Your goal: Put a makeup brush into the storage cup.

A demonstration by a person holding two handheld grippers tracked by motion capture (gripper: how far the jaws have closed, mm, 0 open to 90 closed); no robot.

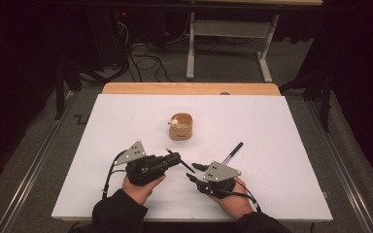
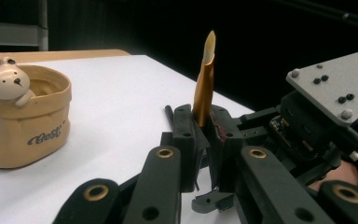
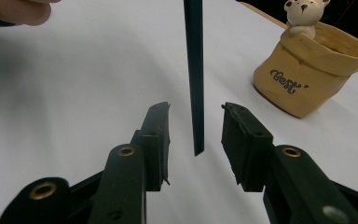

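the left gripper (image 1: 174, 159) lay low over the white table (image 1: 281, 126), its jaws pressed together on a pencil (image 2: 204, 79), whose gold-painted shaft and bare sharpened tip rose clear of the pads in the left gripper view; the firm pinch near that end seemingly served to steady it for the other hand. the pencil's dark lower part ran rightward and down toward the right gripper (image 1: 191, 171), in whose own view that dark shaft (image 3: 194, 70) stood between the pads (image 3: 156, 135) with a gap on either side, so the spread jaws gripped nothing. beyond both, at the table's middle, stood a tan bear cup (image 1: 180, 126), probably the holder meant for the pencil. farther right a black pen (image 1: 232, 153) lay loose on the table, well apart from both grippers.
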